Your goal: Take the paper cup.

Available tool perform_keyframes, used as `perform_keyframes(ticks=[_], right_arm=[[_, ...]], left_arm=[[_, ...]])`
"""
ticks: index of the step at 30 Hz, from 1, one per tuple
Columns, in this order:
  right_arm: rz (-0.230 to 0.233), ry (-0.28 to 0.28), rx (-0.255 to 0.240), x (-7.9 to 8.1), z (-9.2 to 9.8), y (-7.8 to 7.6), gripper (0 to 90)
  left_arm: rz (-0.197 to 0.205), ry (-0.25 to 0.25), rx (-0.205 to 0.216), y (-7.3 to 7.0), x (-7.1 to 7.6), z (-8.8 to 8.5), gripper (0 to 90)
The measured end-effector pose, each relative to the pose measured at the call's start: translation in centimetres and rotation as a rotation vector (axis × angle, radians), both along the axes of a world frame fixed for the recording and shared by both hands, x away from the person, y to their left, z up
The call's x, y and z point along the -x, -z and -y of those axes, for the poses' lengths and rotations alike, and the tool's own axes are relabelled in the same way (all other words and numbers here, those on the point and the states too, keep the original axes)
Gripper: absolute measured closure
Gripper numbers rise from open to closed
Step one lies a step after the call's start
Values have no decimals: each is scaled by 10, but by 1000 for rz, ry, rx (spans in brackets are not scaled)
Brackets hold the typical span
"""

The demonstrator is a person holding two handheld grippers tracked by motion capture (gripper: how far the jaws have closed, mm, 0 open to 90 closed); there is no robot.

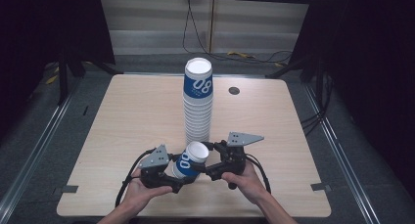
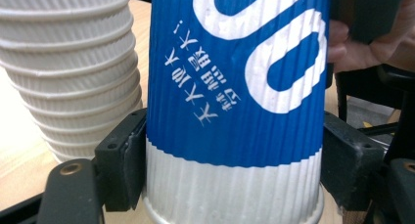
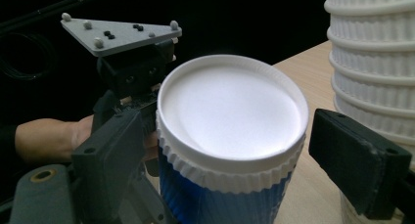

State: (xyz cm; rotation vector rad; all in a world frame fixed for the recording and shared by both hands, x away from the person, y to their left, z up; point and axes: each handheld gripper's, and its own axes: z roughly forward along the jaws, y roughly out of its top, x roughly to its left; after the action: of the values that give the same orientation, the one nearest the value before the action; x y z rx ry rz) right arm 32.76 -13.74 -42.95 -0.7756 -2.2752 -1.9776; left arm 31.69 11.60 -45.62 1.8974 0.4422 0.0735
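From above, a tall stack of cups (image 1: 198, 104) stands mid-counter (image 1: 132, 116), and a blue-and-white cup (image 1: 188, 161) lies tilted just before it between the left gripper (image 1: 177, 177) and right gripper (image 1: 211, 158). The left gripper view shows its fingers (image 2: 120, 165) pinching the cup's lower body. In the right gripper view, fingers (image 3: 359, 155) are spread either side of the rim, one apart from it

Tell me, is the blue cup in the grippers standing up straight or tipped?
Tipped. In the high view the blue cup leans with its white open rim toward the tall cup stack, held off the table by the left gripper.
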Motion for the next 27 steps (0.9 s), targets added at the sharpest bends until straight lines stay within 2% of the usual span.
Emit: perform_keyframes(ticks=[5, 9, 13, 15, 18, 22, 24, 27], right_arm=[[-18, -2, 9, -2, 6, -1, 134], [-25, -2, 37, -2, 10, -1, 137], [-15, 5, 118, -1, 14, -2, 192], [-9, 3, 153, 1, 14, -2, 187], [-2, -6, 196, 1, 14, -2, 181], [-1, -21, 252, 2, 14, -3, 179], [2, -25, 295, 2, 14, -3, 180], [8, -35, 334, 1, 14, -2, 192]], left_arm=[[-23, -5, -17, -1, -3, -5, 231], [0, -8, -60, -3, -3, -8, 231], [-35, 5, -87, -4, -5, -10, 232], [-25, 4, -113, -4, -5, -11, 232], [-32, 12, -121, -5, -6, -12, 232], [-30, 5, -190, -6, -6, -12, 233], [-46, 21, -204, -5, -5, -10, 234], [-45, 36, -239, -5, -5, -7, 234]])
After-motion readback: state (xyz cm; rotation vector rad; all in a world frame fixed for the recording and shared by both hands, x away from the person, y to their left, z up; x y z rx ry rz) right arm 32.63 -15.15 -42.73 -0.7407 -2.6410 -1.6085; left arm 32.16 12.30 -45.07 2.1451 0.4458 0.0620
